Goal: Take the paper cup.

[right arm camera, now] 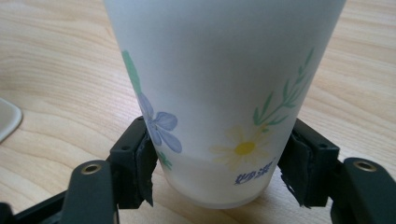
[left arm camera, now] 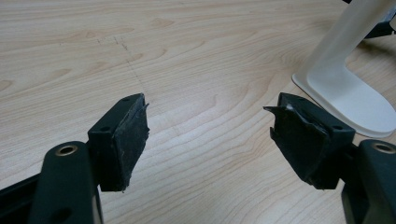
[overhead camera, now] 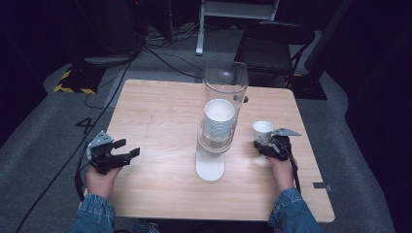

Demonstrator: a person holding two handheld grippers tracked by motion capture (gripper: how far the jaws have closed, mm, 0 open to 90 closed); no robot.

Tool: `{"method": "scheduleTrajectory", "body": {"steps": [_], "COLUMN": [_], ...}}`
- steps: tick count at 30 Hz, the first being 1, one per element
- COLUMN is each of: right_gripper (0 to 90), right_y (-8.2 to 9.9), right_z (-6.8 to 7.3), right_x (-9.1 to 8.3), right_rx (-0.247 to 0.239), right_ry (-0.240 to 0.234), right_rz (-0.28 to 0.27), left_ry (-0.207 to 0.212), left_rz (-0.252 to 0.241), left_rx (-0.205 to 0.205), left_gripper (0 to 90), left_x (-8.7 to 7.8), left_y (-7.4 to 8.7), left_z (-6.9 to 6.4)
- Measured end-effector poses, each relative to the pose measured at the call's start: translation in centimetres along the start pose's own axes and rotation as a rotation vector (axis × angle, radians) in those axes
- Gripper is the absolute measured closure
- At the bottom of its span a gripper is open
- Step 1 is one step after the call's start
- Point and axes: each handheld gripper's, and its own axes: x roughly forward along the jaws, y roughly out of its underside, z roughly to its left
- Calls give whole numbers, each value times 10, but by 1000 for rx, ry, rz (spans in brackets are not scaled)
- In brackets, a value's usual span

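High view, table: a wooden table (overhead camera: 160,111) with a clear tube dispenser (overhead camera: 221,104) standing mid-table on a white base, a stack of paper cups inside it.
High view, left gripper: the left gripper (overhead camera: 116,154) sits near the table's left edge, jaws apart, nothing between them, well apart from the dispenser.
High view, right gripper: the right gripper (overhead camera: 265,144) is at the right side, up against a single paper cup (overhead camera: 262,131) that stands upright on the wood, right of the dispenser.
Left gripper view: both pads (left arm camera: 128,140) spread wide over bare wood; the dispenser's base (left arm camera: 348,95) lies off to the right, untouched.
Right gripper view, cup: the cup (right arm camera: 219,93), white with printed flowers, rests on the table between the jaws, low near its foot.
Right gripper view, grip: the left pad (right arm camera: 145,165) touches or nearly touches the wall; on the other side I cannot tell whether there is contact, so clenched or only bracketing is unclear.
Risk, crush: thin paper wall; a hard squeeze would likely dent it.
Risk, tip: a hold this low, under a tall light cup, could let it tilt or slip on lifting.
Risk, bump: swinging toward the dispenser could knock the tube.
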Motion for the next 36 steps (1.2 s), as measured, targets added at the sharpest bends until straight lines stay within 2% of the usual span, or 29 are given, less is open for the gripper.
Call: {"method": "scheduleTrajectory", "body": {"steps": [25,28,29,36], "right_gripper": [330,278,182,113], "right_y": [7,7,7,4], "right_z": [1,0,-1,-2], "right_x": [7,6,6,-2], "right_rx": [-2,5,19,13], "right_ry": [-8,-10,-8,-1], "right_rz": [76,73,66,49], "left_ry": [5,4,5,7], "left_rz": [0,-1,-2,-4], "left_rx": [-3,-3,-1,-5], "left_gripper": [269,269,269,269], "left_x": [0,0,0,-1], "left_y": [0,0,0,0], "left_z": [0,1,1,1]}}
